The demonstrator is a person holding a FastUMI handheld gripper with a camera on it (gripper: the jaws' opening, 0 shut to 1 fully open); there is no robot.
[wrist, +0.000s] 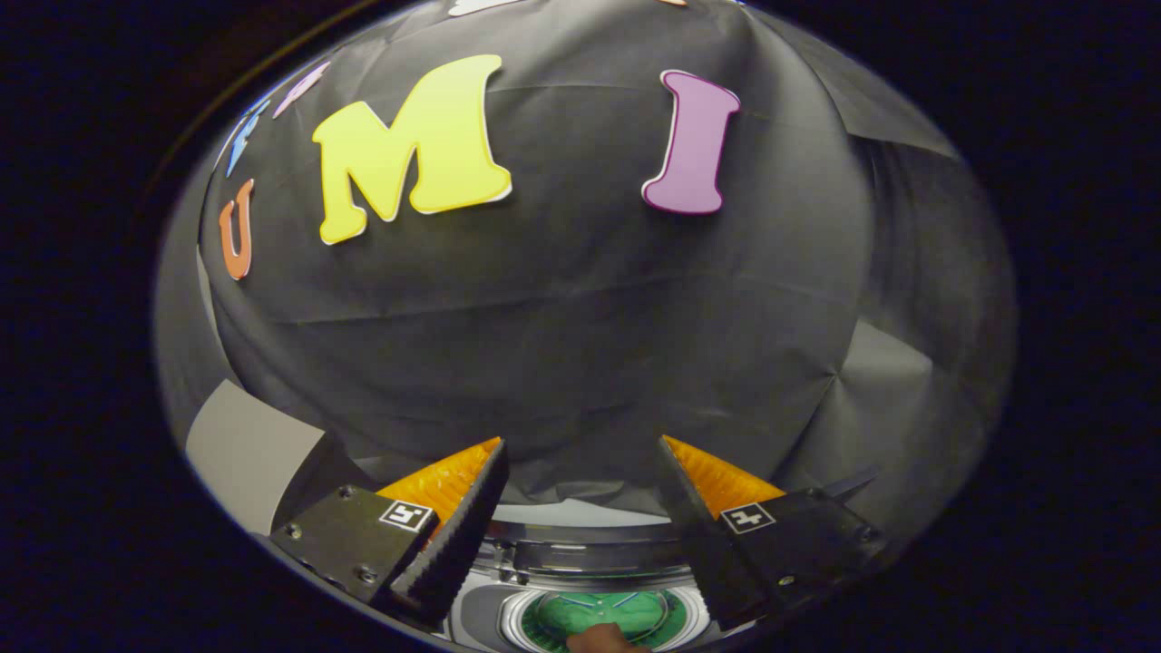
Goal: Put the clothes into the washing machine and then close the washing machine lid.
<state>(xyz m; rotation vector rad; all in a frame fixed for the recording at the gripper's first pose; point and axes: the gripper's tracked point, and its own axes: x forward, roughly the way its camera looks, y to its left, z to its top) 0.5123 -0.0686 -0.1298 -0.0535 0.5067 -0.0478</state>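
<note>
The hand-held gripper (pixel 580 472) is seen with its two fingers spread wide apart, and nothing is held between them. Both fingers are raised above the washing machine (pixel 594 567), so that the black cloth wall (pixel 580 336) of the booth is seen between and beyond their tips.

Lower in the gap between the fingers, the top of the washing machine is seen from above. Its round opening (pixel 606 615) is uncovered, ringed by a pale rim, and a green drum floor with light spokes is seen inside. A small brownish piece, which may be clothing (pixel 606 639), is seen at the near edge of that opening; what it is cannot be told for certain. Whether it lies inside the drum or over its rim cannot be told either.

A grey panel (pixel 245 453) is seen beside the left finger, against the cloth wall.
</note>
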